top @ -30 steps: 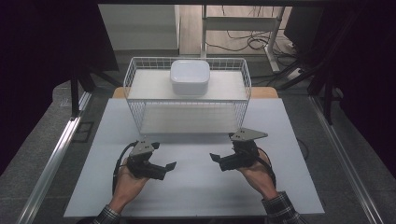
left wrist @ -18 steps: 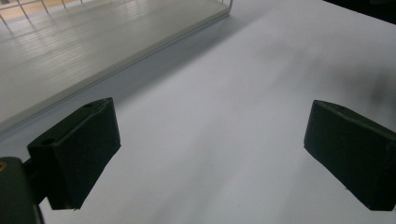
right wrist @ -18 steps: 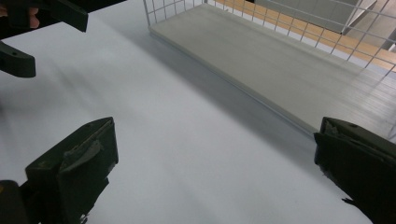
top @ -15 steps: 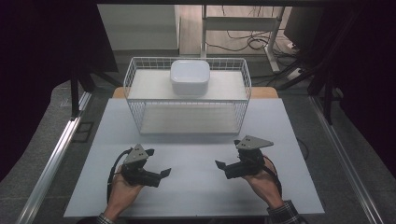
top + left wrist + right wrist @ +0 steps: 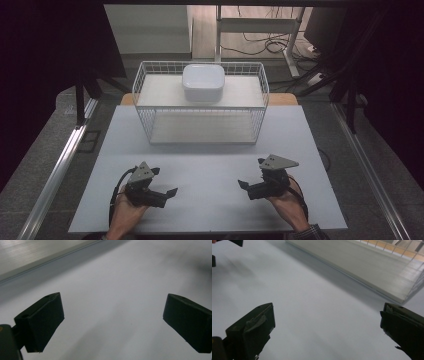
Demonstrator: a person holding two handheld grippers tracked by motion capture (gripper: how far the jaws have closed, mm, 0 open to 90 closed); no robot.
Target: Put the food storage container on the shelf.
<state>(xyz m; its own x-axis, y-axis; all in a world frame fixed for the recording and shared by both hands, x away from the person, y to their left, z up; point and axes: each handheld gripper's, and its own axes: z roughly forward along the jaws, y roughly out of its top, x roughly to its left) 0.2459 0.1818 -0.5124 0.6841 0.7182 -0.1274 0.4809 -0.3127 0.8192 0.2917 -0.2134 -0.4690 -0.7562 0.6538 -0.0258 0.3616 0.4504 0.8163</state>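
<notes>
Both grippers are resting low on the white table (image 5: 210, 165), the left gripper (image 5: 165, 194) and right gripper (image 5: 246, 186) gaping wide with nothing between them, pointing inward. The white lidded container (image 5: 203, 82) is sitting atop the wire basket (image 5: 200, 127), well apart, likely awaiting pickup.

No text, label, brand, number or sign can be read anywhere: not on the white tabletop (image 5: 210, 165), the white wire basket (image 5: 200, 107) or the white square plastic container (image 5: 203, 82).
</notes>
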